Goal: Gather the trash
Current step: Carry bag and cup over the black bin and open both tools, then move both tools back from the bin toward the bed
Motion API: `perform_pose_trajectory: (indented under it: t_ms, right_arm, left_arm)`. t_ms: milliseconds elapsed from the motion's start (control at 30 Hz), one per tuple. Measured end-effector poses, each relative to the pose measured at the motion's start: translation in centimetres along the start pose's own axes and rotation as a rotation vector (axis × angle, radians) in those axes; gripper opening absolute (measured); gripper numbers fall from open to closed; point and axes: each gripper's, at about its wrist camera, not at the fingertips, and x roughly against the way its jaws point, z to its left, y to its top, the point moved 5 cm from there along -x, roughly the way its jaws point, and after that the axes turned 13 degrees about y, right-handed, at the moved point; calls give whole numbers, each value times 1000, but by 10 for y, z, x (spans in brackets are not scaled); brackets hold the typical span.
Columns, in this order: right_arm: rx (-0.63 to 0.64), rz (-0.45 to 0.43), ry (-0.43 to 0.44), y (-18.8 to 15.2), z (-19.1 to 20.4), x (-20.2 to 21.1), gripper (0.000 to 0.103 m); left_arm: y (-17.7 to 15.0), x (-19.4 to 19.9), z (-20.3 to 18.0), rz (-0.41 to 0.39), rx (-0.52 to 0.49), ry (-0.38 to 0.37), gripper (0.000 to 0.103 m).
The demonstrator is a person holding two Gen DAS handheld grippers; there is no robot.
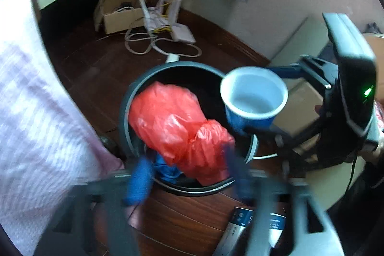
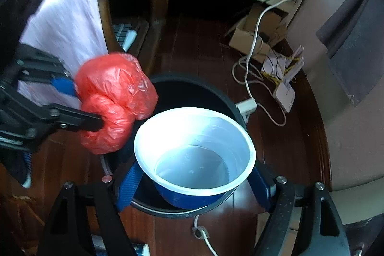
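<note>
Your left gripper [image 1: 189, 172] was clamped on the red bag [image 1: 177, 126], fingers pointing forward and down; your right gripper [image 2: 194, 181] pinched the blue cup [image 2: 194, 155], held beside it.

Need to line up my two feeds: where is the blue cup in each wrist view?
Left wrist: blue cup right of centre, held by the right gripper.
Right wrist: blue cup low centre, between that gripper's fingers.
Shared landmark: the dark trash bin, under the cup.
</note>
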Motion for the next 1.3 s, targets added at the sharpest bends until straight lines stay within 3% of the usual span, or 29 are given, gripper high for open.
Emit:
perform_pose_trajectory:
  t_ms: [33,200,467,967,1300]
  right_arm:
    - [6,7,3,-3,-1,-4,103]
    - [-36,26,-23,-9,-15,-6,103]
    - [-61,-11,-68,6,-21,16,103]
    - [25,-144,-116,54,12,77,103]
    - [76,-213,-105,85,40,97,103]
  left_arm:
    - [-1,1,2,-5,9,9,91]
    - [-8,3,15,-17,31,96,99]
    - [-7,22,26,-66,53,187,99]
    - [9,89,56,-202,136,292,99]
    - [8,124,79,-276,192,343,99]
